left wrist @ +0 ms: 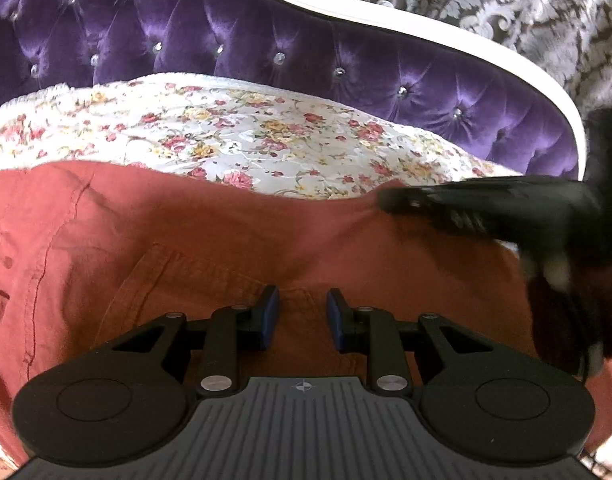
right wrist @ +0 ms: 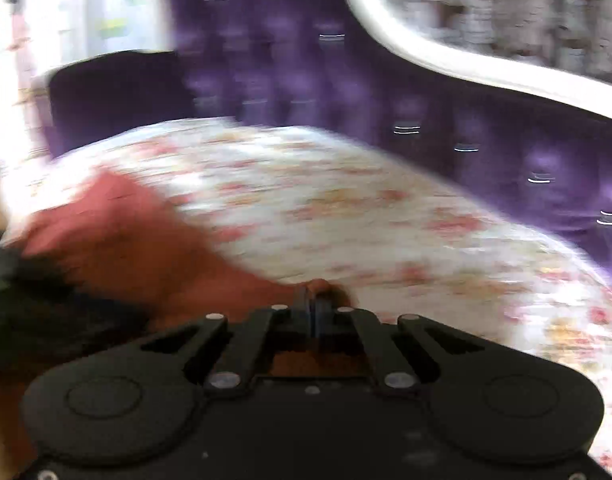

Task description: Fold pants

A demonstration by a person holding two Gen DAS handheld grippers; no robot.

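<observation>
Left wrist view: one pair of pants, terracotta red, spread flat along the near edge of the bed with its floral cover. One seam runs down the left of the cloth, one pocket edge shows near the middle, a few creases. The left gripper sits low over the fabric, two blue pads a narrow gap apart; whether they pinch any cloth, I cannot tell. The right gripper comes in from the right, tips at the pants' far edge.

Right wrist view, badly blurred: the right gripper is clenched, pads together on a bunched edge of the pants. One purple tufted headboard behind.
</observation>
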